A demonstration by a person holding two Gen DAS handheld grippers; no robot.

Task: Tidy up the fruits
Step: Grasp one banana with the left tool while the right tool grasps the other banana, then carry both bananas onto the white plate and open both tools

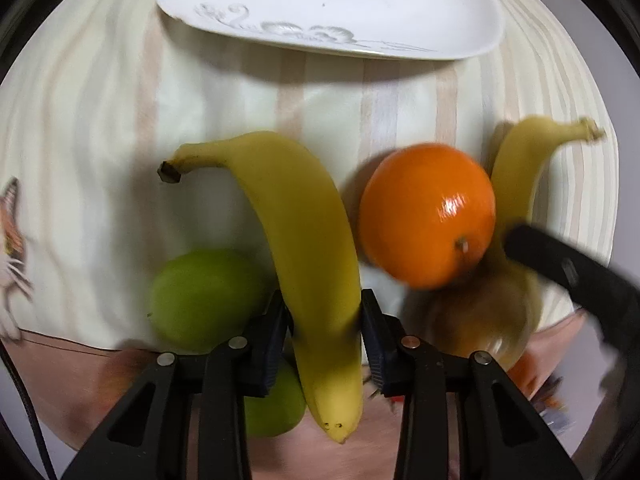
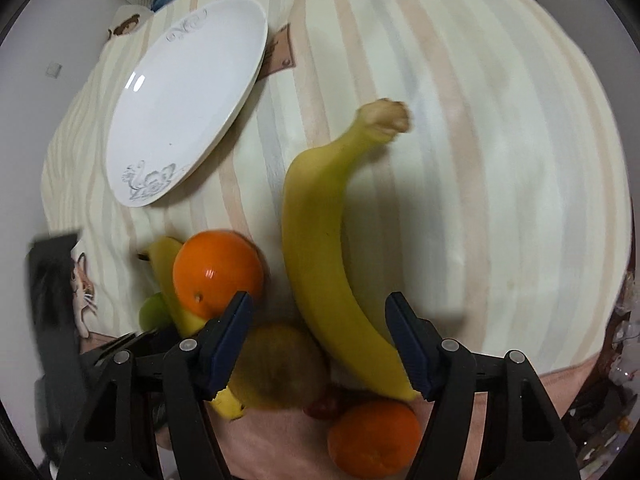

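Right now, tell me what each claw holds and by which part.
The left claw grips a banana on its lower half, near the blossom end. The right claw straddles the other banana without pressing it.

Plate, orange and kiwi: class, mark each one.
Plate (image 2: 180,100), right wrist view, bare centre.
Orange (image 1: 426,216), left wrist view, middle of peel.
Kiwi (image 2: 280,364), right wrist view, brown skin.

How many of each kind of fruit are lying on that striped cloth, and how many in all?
Bananas: 2
Oranges: 2
Green fruits: 2
Brown fruit: 1
Total: 7
A small red thing is too hidden to count.
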